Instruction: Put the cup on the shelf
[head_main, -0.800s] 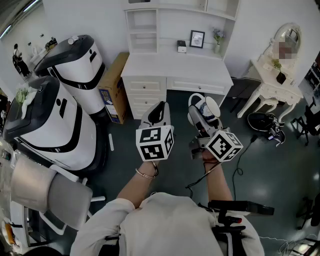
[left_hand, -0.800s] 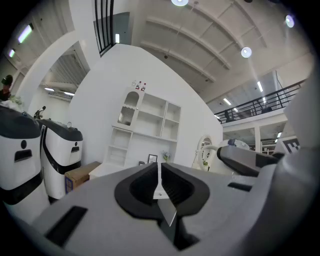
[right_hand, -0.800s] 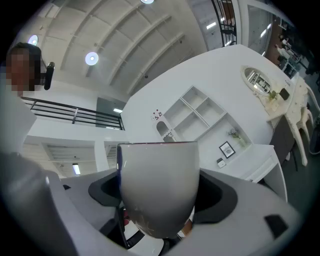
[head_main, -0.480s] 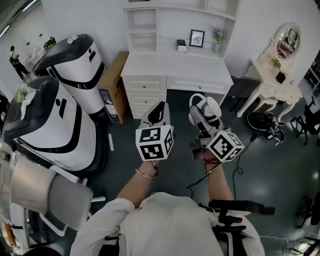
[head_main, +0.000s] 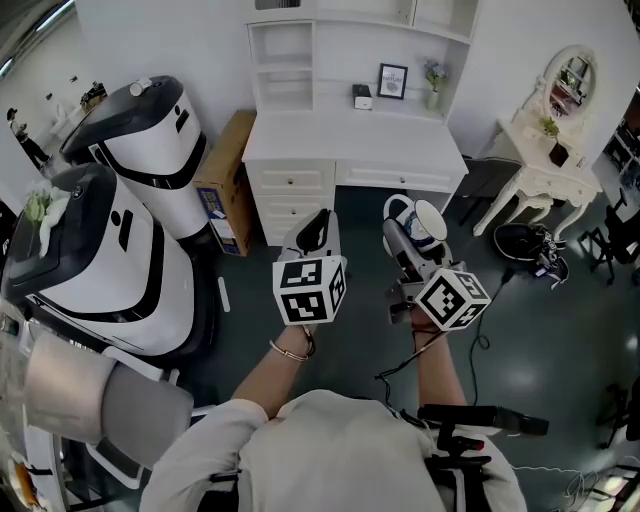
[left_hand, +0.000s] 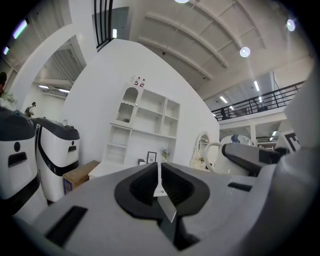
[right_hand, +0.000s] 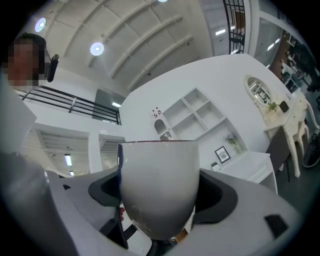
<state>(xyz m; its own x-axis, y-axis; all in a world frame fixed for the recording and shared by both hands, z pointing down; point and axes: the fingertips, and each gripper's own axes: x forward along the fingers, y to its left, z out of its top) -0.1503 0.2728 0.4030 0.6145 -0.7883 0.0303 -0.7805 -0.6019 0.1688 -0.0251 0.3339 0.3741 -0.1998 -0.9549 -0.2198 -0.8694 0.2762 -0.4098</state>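
Note:
A white cup (head_main: 420, 219) with a dark inside sits between the jaws of my right gripper (head_main: 408, 230), held above the dark floor just in front of the white desk (head_main: 355, 152). In the right gripper view the cup (right_hand: 159, 182) fills the gap, and the right gripper (right_hand: 160, 196) is shut on its sides. My left gripper (head_main: 317, 224) hovers beside it on the left, shut and holding nothing; in its own view the left gripper (left_hand: 159, 182) shows only a thin slit. The white shelf unit (head_main: 287, 62) stands on the desk ahead, and the shelf unit (left_hand: 150, 125) (right_hand: 196, 116) shows in both gripper views.
Two big white-and-black machines (head_main: 110, 250) stand at the left, with a cardboard box (head_main: 224, 178) beside the desk. A picture frame (head_main: 392, 80), a small vase (head_main: 433, 86) and a small box (head_main: 363, 96) sit on the desk. A white dressing table (head_main: 555, 160) stands right; a grey chair (head_main: 100, 405) is at lower left.
The desk and shelf have slid slightly lower in the head view. Both grippers keep their pose and have edged a little forward; the cup stays in the right gripper.

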